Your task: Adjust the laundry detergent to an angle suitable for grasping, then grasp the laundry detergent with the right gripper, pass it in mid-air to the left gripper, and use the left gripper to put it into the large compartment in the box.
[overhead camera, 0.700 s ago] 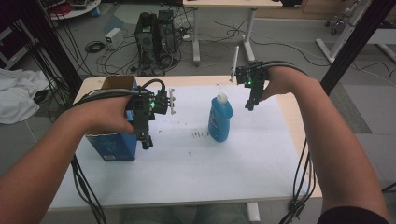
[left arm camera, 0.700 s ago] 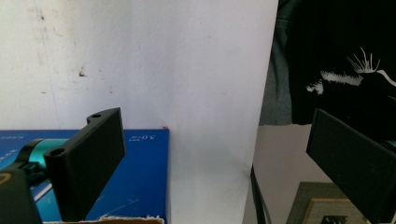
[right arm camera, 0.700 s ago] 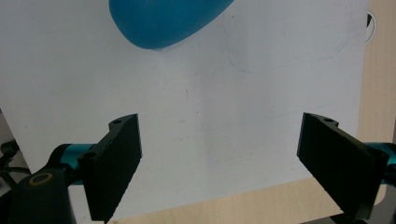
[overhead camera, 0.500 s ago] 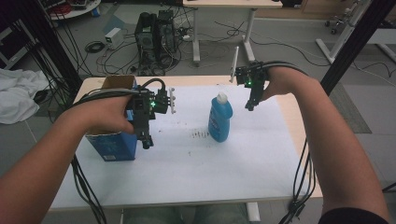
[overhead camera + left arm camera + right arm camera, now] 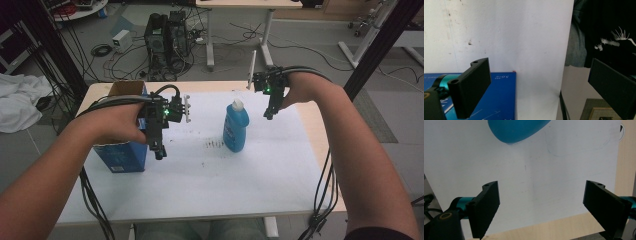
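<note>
Nothing has moved; left gripper point(image 5: 159, 150) hangs beside the blue box point(image 5: 120, 155), right gripper point(image 5: 270, 112) near the blue bottle point(image 5: 236, 131); both gape empty; print unreadable.

Both forearms in from the near edge of the tabletop, bare, elbows wide, wrists bent in toward the middle. Left hand point(image 5: 117, 125) wrapped round the left gripper point(image 5: 159, 150) over the left half of the tabletop, jaws pointing down and a bit toward the near edge. Jaws spread wide in the left gripper view, nothing between the pads. Right hand point(image 5: 295, 90) stretched further out, close to the far edge on the right, holding the right gripper point(image 5: 270, 114) tipped downward. Jaws wide apart there too in the right gripper view, pads bare. Cables trailing back along both arms and off the near edge.
</note>
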